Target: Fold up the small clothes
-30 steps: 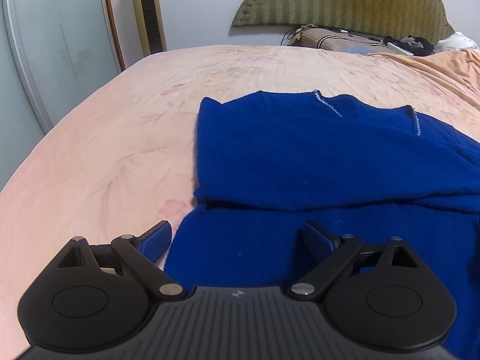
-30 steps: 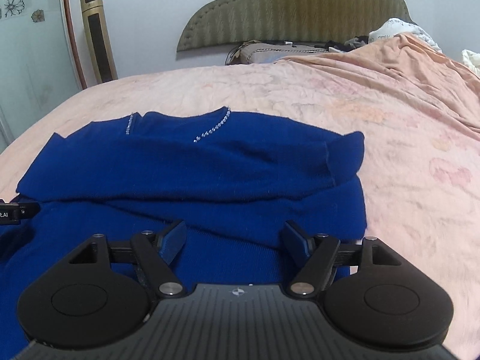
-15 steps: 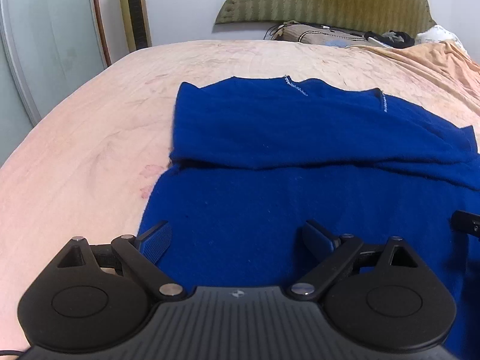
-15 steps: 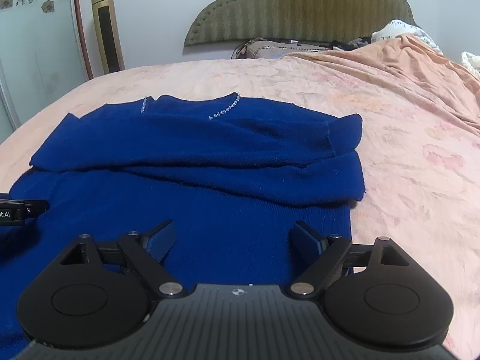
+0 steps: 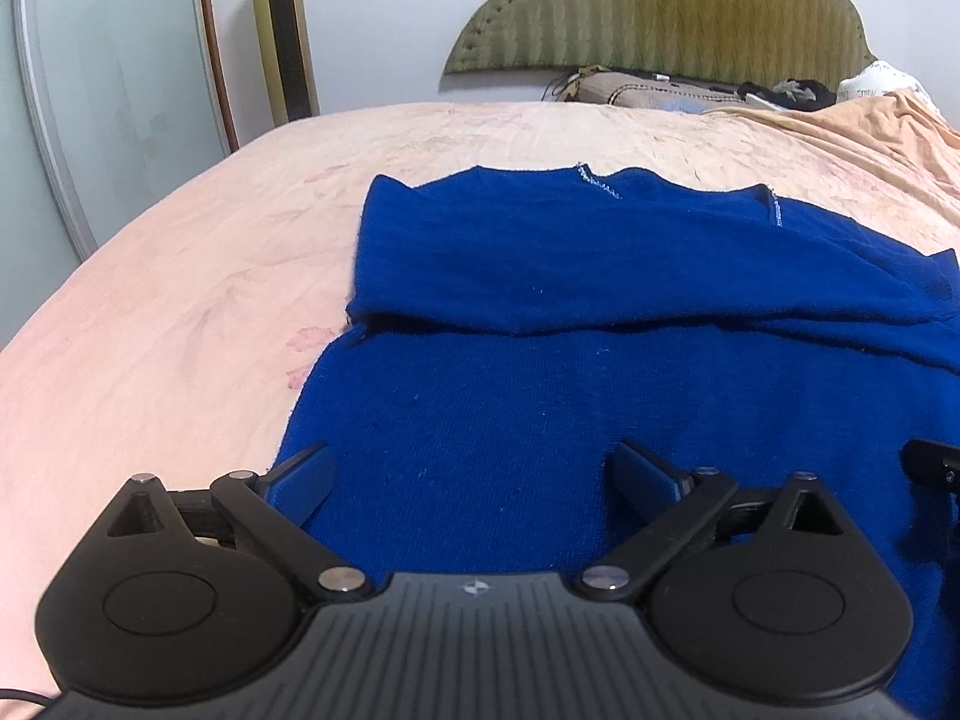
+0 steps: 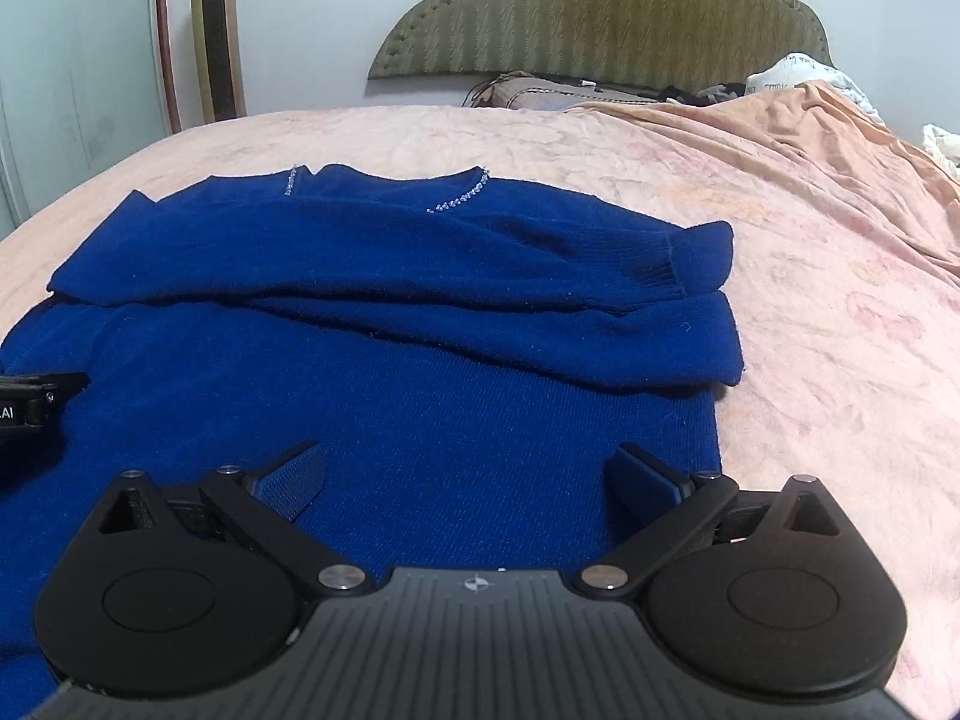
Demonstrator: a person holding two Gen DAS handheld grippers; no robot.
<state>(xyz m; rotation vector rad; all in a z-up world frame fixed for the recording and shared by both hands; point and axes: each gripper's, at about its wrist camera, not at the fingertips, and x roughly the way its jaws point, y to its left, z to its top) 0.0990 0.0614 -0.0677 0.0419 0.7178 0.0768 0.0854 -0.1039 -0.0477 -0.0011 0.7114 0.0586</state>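
A dark blue knitted sweater (image 5: 600, 396) lies flat on the pink bed, its sleeves folded across the chest and a beaded neckline at the far side; it also shows in the right wrist view (image 6: 420, 396). My left gripper (image 5: 474, 480) is open and empty, low over the sweater's near left part, its left finger close to the garment's left edge. My right gripper (image 6: 468, 477) is open and empty over the sweater's near right part. The right gripper's edge (image 5: 930, 468) shows at the right of the left wrist view, and the left gripper's edge (image 6: 36, 402) at the left of the right wrist view.
The pink floral bedsheet (image 5: 180, 312) spreads all round the sweater. A green padded headboard (image 6: 600, 6), a pillow and loose clothes (image 5: 786, 90) are at the far end. A crumpled orange blanket (image 6: 810, 138) lies at the right. A gold tower fan (image 5: 285, 36) stands by the wall.
Both grippers have drawn back toward the sweater's near hem and risen a little, so more of the garment shows. Both stayed open. The sweater has not moved.
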